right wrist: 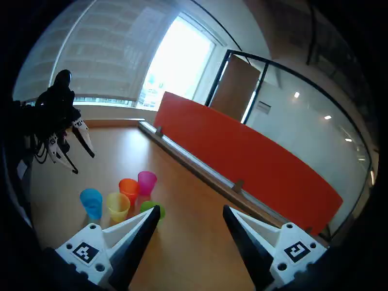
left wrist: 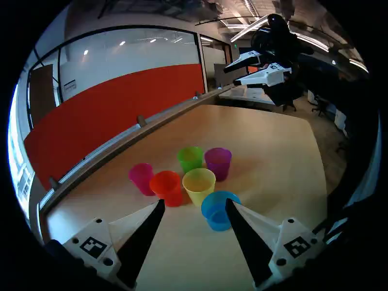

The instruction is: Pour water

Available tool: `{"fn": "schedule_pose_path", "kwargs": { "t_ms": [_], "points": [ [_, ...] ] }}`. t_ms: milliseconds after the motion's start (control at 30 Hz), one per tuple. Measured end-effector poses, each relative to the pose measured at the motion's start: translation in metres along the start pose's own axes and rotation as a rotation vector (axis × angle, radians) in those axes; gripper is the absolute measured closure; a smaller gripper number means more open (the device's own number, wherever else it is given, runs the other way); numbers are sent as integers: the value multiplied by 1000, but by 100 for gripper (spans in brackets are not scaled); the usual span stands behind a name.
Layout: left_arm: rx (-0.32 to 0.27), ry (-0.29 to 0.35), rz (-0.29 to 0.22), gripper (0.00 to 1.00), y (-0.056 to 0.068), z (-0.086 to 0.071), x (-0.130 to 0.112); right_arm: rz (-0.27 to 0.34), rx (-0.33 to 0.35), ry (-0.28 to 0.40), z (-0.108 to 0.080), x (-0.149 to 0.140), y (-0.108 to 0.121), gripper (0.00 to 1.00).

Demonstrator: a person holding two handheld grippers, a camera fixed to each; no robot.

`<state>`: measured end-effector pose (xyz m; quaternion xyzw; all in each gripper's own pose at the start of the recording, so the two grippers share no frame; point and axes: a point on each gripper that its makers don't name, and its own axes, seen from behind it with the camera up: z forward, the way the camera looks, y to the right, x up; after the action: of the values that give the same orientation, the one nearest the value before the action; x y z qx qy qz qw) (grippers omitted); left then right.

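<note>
The left tool (left wrist: 194,202) stands wide, its two dark fingers spread with nothing between them, and points down at a tight cluster of six cups on the tabletop (left wrist: 271,155). The blue cup (left wrist: 218,209) sits nearest, partly behind one finger. Just behind it are the yellow cup (left wrist: 199,185) and the red cup (left wrist: 166,187), with the pink cup (left wrist: 141,177) beside the red one. The green cup (left wrist: 190,158) and the purple cup (left wrist: 218,162) stand farthest back. The cluster lies nearer the tabletop edge along the red partition (left wrist: 111,116) than the opposite edge. I cannot tell whether any cup holds water. The right tool (right wrist: 190,208) is also wide and empty, held above the tabletop well apart from the cups.
</note>
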<state>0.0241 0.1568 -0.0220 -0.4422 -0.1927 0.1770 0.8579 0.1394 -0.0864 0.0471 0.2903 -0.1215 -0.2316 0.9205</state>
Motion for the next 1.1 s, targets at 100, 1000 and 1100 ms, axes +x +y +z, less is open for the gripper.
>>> {"fn": "schedule_pose_path", "kwargs": {
  "t_ms": [100,1000,1100],
  "points": [
    [-15,-12,3,8,5,4,-6,4,-3,-2,1,-1,1,0],
    [-121,-115,-7,8,44,47,-61,4,5,-25,15,-16,3,0],
    [-124,-116,-6,8,46,52,-63,4,6,-26,16,-17,3,0]
  ]
}}
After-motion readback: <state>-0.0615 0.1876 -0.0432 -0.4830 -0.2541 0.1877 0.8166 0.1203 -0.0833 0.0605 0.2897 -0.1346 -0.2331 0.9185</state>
